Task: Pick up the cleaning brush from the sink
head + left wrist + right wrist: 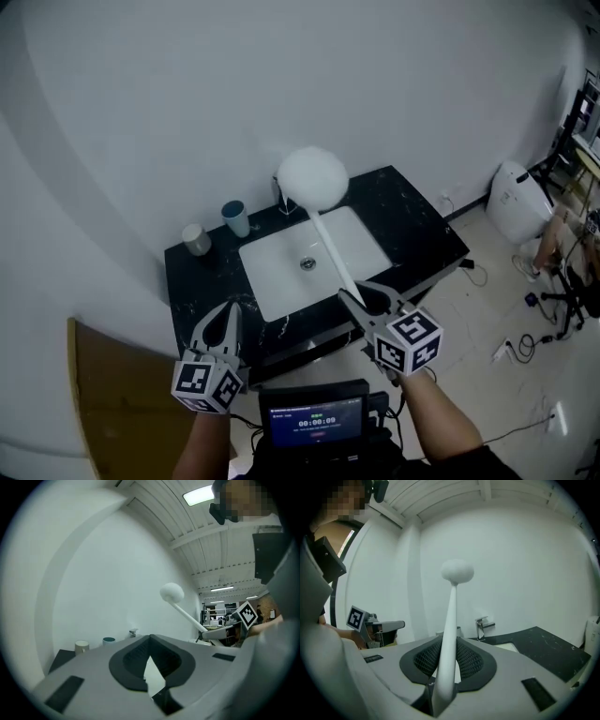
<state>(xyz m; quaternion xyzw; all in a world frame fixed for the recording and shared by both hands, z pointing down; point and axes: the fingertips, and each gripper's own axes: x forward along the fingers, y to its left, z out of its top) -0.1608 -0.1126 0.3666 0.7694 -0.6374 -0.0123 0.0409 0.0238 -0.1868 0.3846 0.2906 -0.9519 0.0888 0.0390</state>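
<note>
my right tool (354, 292) is clamped on the brush (313, 183) stick. the brush is up in the air over the sink (281, 272), and its round white head hides the tap (281, 199). my left tool (228, 309) is closed on nothing. two cups (197, 239) stand on the table (412, 225) beside the sink.

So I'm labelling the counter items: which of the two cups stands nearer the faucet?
The blue cup; the beige cup stands farther left, away from the faucet.
</note>
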